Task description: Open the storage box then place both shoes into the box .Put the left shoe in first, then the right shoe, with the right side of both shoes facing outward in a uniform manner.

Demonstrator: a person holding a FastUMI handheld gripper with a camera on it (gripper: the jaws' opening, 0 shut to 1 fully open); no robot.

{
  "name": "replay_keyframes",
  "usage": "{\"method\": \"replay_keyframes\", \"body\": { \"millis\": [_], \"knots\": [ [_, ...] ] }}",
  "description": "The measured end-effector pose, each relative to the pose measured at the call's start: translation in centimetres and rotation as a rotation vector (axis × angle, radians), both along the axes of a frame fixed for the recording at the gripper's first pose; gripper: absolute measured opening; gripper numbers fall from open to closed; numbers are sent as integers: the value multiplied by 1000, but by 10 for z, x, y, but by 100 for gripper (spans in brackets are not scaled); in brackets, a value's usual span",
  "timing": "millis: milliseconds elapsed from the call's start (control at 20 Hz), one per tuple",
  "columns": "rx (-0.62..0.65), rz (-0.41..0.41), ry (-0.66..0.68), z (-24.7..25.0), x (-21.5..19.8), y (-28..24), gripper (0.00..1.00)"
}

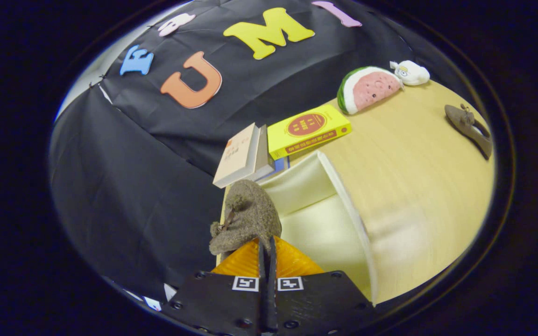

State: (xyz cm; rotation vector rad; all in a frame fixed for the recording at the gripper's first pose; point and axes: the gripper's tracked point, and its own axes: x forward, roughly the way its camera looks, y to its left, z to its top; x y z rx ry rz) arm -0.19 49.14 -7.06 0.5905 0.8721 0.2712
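My gripper is shut on the edge of a fuzzy grey-brown shoe, which sticks out just ahead of the fingers with a small bow on its side. The view is tilted. Right beside and beyond the held shoe stands the cream storage box, open, its pale inside showing. I cannot tell whether the shoe touches the box. A second brown shoe lies on its own far across the wooden table, well beyond the box.
Behind the box, a yellow book lies flat and two pale books stand next to it. A watermelon-slice plush and a small white plush toy sit at the table's far edge against the black cloth wall.
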Motion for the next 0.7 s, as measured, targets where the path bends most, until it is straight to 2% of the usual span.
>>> {"method": "replay_keyframes", "body": {
  "millis": [150, 200, 300, 600, 700],
  "knots": [
    [11, -15, 19, -13, 0, 14, 0],
    [22, -16, 24, -15, 0, 15, 3],
    [49, 29, 39, -15, -3, 23, 14],
    [39, 105, -23, -1, -3, 10, 81],
    [0, 137, -102, 13, 0, -7, 88]
  ]
}}
